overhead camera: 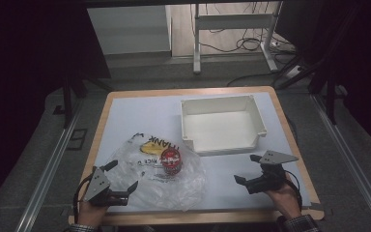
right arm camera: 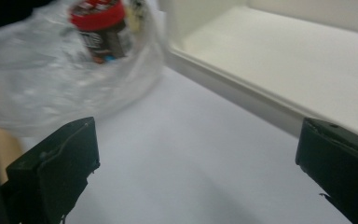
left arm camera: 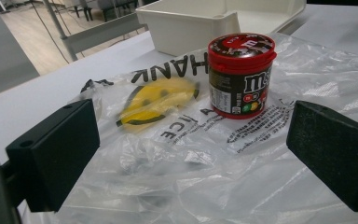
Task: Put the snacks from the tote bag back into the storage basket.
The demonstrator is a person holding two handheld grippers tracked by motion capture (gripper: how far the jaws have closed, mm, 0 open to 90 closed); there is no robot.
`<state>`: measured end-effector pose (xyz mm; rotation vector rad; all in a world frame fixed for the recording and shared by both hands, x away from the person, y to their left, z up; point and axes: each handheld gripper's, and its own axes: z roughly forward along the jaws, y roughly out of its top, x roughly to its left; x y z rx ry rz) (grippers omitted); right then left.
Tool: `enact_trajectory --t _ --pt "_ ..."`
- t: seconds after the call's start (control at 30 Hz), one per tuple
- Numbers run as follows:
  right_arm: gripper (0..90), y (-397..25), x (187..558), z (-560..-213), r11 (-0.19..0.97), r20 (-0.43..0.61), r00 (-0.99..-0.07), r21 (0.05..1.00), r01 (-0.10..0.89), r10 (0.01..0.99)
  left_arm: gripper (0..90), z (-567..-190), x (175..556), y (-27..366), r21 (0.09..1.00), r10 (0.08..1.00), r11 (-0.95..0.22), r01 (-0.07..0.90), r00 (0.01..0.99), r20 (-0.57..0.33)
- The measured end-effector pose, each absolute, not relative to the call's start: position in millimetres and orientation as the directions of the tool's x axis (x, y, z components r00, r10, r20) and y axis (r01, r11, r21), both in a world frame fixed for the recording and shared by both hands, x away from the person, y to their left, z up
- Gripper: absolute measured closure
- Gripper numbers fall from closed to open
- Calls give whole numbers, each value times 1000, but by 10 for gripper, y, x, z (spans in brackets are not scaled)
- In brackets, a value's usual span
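A clear plastic bag (overhead camera: 162, 171) printed with a yellow smiley and black letters lies flat on the table's near left. On it stands a small candy tub (overhead camera: 170, 161) with a red lid, upright (left arm camera: 240, 74), also blurred at the top left of the right gripper view (right arm camera: 103, 29). My left gripper (overhead camera: 121, 175) is open at the bag's near left edge, jaws spread wide over the plastic (left arm camera: 168, 177). My right gripper (overhead camera: 248, 169) is open over bare table, between the bag and the white bin (overhead camera: 251, 140), holding nothing.
The white rectangular bin (right arm camera: 270, 60) sits at the table's far right, empty inside. The table (overhead camera: 140, 111) has a wooden rim and a pale top. Beyond it are a metal frame's legs (overhead camera: 196, 43) and cables on the floor.
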<state>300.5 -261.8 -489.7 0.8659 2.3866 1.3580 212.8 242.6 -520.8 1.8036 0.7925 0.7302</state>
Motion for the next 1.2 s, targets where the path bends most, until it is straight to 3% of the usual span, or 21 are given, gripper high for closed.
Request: enact_trajectory --t 0.23,0.57,1.2 --pt "0 -2632 2991 -4894 361 46 -799 875 322 600 24 -5208 2126 2432 939 789 -289 188 602 122" --pt "0 -2644 3035 -4928 355 57 -792 873 335 608 24 -5212 2132 2428 938 788 -290 191 604 121" --pt "0 -2546 2995 -4913 423 -12 -806 856 298 592 24 -5214 2133 2429 937 788 -290 192 603 121"
